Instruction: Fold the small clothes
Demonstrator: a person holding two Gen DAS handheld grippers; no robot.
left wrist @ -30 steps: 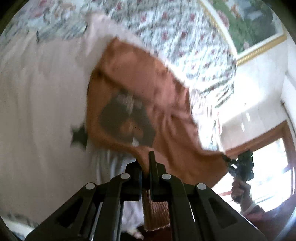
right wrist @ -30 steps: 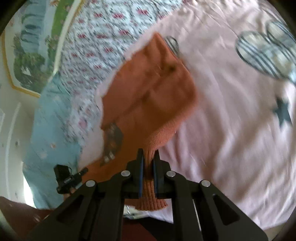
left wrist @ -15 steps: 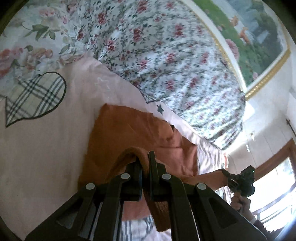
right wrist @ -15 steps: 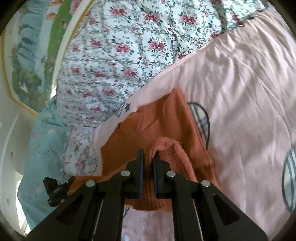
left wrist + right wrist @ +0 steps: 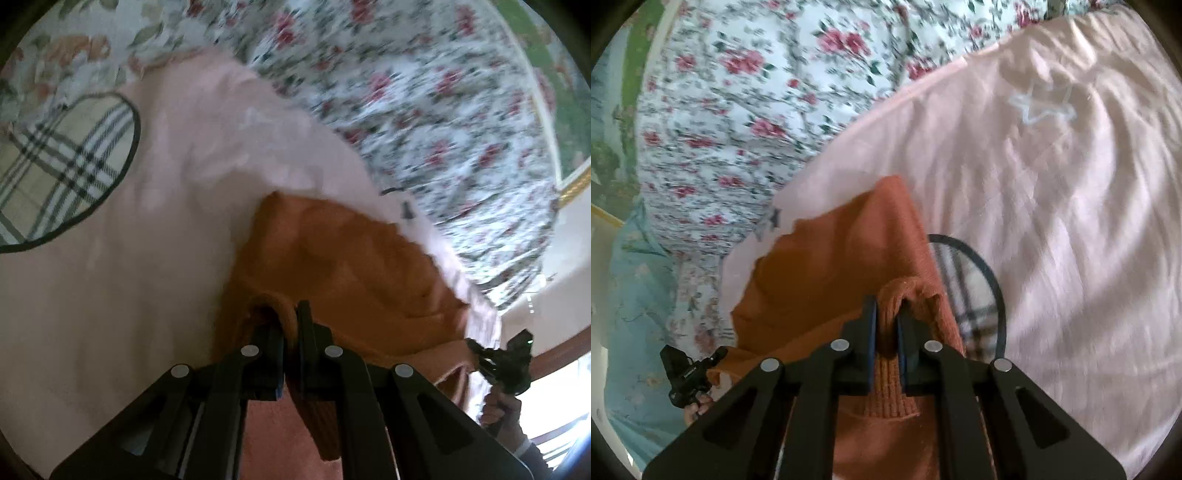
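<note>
Both grippers are angling steeply down over the bed, each pinching a ribbed edge of the orange sweater (image 5: pixel 332 258). Left gripper (image 5: pixel 290 321) is clamped tight on a fold of knit, jaws nearly together. Right gripper (image 5: pixel 886 325) is gripping a thicker ribbed roll; its jaws have just been opening a little, with the cloth between the pads and touching them. A hand (image 5: pixel 502 410) is holding the right gripper at the left view's lower right edge; the other hand (image 5: pixel 698 406) is showing at the right view's lower left. The sweater is lying on the pink sheet (image 5: pixel 1071 221), its far part spread flat, the near hem lifted. A plaid heart patch (image 5: pixel 975 295) is sitting just beside the sweater, partly under it. A floral quilt (image 5: pixel 738 110) is bunching along the sheet's far edge, near the sweater's far corner. Bare pink sheet is stretching wide on the right side.
</note>
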